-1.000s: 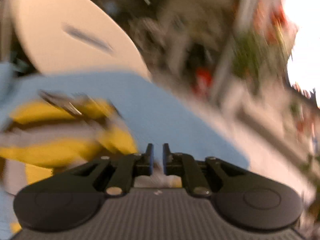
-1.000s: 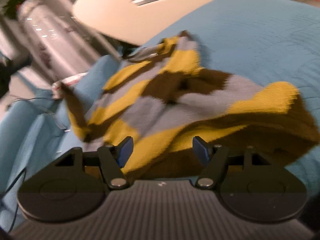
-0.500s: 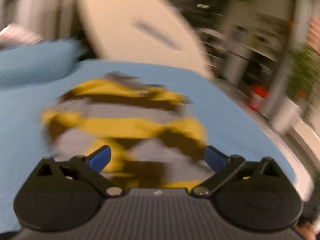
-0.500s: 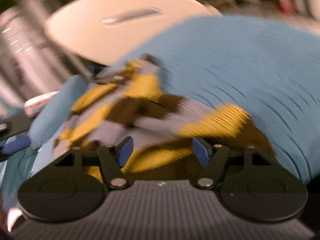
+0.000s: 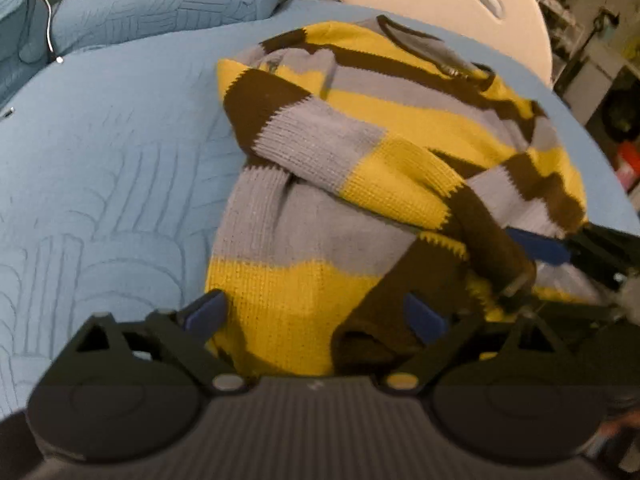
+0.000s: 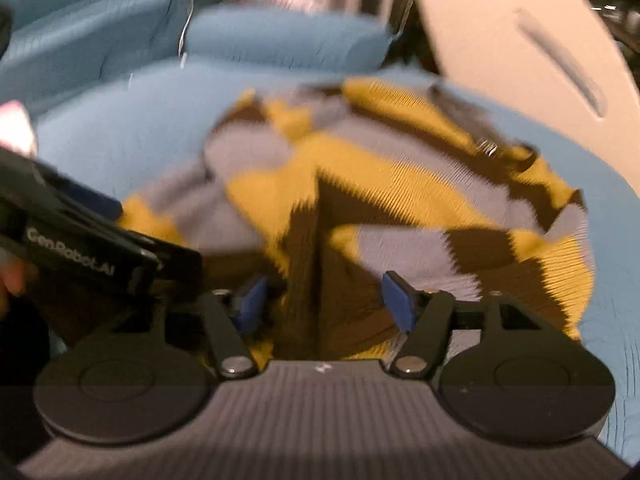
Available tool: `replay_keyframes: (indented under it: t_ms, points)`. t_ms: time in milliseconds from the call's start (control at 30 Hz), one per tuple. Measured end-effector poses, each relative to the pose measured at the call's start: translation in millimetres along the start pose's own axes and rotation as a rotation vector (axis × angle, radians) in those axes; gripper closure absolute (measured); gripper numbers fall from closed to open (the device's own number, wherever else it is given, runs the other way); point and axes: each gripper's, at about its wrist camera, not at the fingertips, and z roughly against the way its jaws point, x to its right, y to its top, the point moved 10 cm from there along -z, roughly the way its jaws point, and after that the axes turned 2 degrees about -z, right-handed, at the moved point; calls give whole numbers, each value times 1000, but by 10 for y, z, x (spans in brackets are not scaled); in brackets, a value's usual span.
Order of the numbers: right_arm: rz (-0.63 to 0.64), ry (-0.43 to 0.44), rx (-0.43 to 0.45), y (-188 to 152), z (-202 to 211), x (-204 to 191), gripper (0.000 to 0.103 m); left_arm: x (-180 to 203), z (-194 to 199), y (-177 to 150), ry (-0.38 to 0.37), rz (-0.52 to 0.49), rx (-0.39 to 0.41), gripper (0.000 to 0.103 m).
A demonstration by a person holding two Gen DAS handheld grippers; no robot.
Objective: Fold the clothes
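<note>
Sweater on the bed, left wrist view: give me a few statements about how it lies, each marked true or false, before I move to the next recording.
1. The sweater is striped in yellow, grey and brown. True.
2. It lies on a red blanket. False: it lies on a blue quilted cover.
3. One sleeve lies slantwise across the body of the sweater. True.
4. The sweater hangs from a hanger. False: it rests in a loose heap on the cover.
5. A pale oval board stands beyond the sweater. True.
</note>
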Motion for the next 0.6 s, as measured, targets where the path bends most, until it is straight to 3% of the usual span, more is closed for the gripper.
replay_keyframes:
  t_ms: [67, 133, 200, 233, 267, 333, 367, 433, 500, 533, 600]
  points:
    - [-174, -47, 120, 162, 337, 319, 91, 32, -57, -14, 21, -28, 0, 5]
    - [-244, -85, 188, 226, 559, 495, 91, 56, -73, -28, 45, -68, 3, 4]
    - [-346, -180, 302, 262, 1088, 880, 91, 21, -23, -36, 53, -76, 5, 3]
    - [-355, -208, 313, 241, 1180, 967, 91, -2, 2, -34, 53, -74, 4, 2]
    - [-372, -282, 281, 65, 1357, 1193, 91, -13, 9, -28, 52, -70, 2, 1]
    - [-392, -289, 184, -153, 1277, 1314, 89, -20, -8, -15, 49, -55, -2, 0]
    - [-439, -257, -17, -602, 989, 1413, 88, -20, -24, -6, 48, -51, -4, 0]
    - [-483, -208, -126, -1002, 779, 1434, 87, -24, -36, 3, 46, -43, -7, 0]
    - [-517, -203, -7, -1043, 885, 1463, 83, -42, -8, 5, 32, -33, -5, 0]
    - [-522, -205, 0, -1042, 899, 1467, 79, -57, 18, 14, 15, -22, 2, 0]
    - [-521, -253, 136, -917, 1116, 1515, 73, -81, 61, 36, -19, 1, 17, 0]
